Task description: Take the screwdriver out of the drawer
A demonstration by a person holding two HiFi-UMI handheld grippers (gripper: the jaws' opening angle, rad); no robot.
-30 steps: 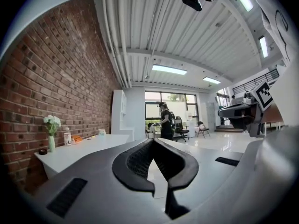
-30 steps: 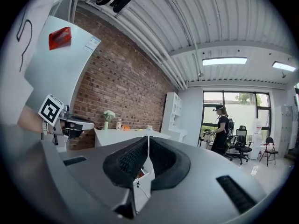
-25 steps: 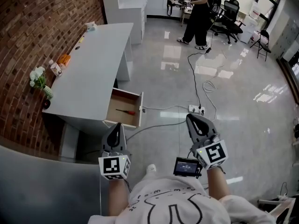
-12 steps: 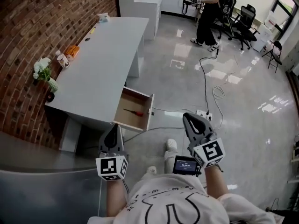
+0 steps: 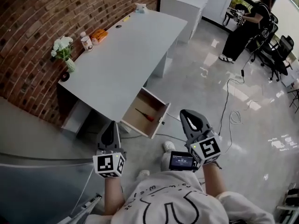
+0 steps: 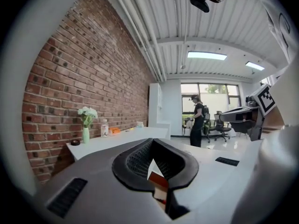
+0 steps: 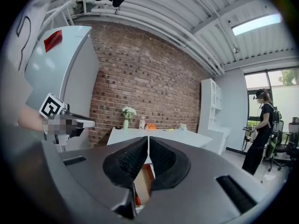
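1. Screwdriver (image 5: 145,115): red handle, dark shaft. It lies flat on the floor of the open drawer (image 5: 134,122), roughly mid-drawer, with nothing touching it.
2. Drawer: wooden inside, white front panel, pulled out from the near right end of the grey desk (image 5: 126,55).
3. Left gripper (image 5: 111,125): on the near side of the drawer and to its left, well apart from the screwdriver. Its jaws meet at the tips with nothing between them.
4. Right gripper (image 5: 187,115): to the right of the drawer front, near it but clear of it. Its jaws are pressed together and it is empty. A small screen (image 5: 181,161) sits just beside its marker cube.
5. Desk top, left edge along the brick wall (image 5: 42,17): vase of white flowers (image 5: 64,52), bottle (image 5: 86,42) and an orange packet (image 5: 98,34).
6. Floor, right: pale glossy tiles with a cable (image 5: 230,104) trailing across them.
7. Far right: a person in dark clothes (image 5: 245,29) stands near the office chairs (image 5: 275,50).
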